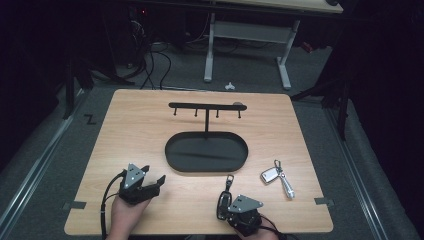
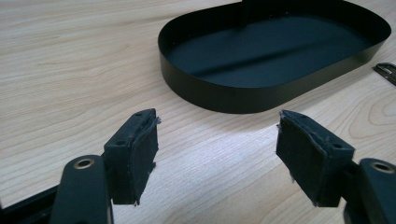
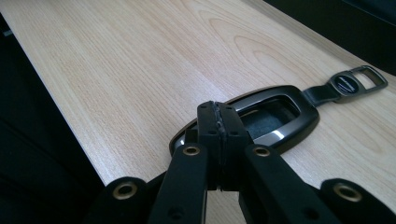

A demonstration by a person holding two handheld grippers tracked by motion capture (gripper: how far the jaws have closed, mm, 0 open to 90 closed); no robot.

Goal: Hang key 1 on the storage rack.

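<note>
A black car key fob (image 1: 223, 200) lies flat near the table's front edge, with its strap and metal ring (image 3: 357, 81) pointing away. My right gripper (image 3: 217, 112) is shut, pads pressed together with nothing visible between them, right over the near end of the fob (image 3: 280, 116). In the high view the right gripper (image 1: 229, 210) sits at the fob's front end. My left gripper (image 1: 153, 174) is open over bare wood, jaws wide apart (image 2: 217, 140), just short of a black oval tray (image 2: 224, 95).
The tray (image 1: 170, 150) carries a post with a hook bar (image 1: 206, 106) across the top. A silver key fob (image 1: 270, 175) with a metal pendant (image 1: 286, 186) lies to the right. The table edge runs close behind both hands.
</note>
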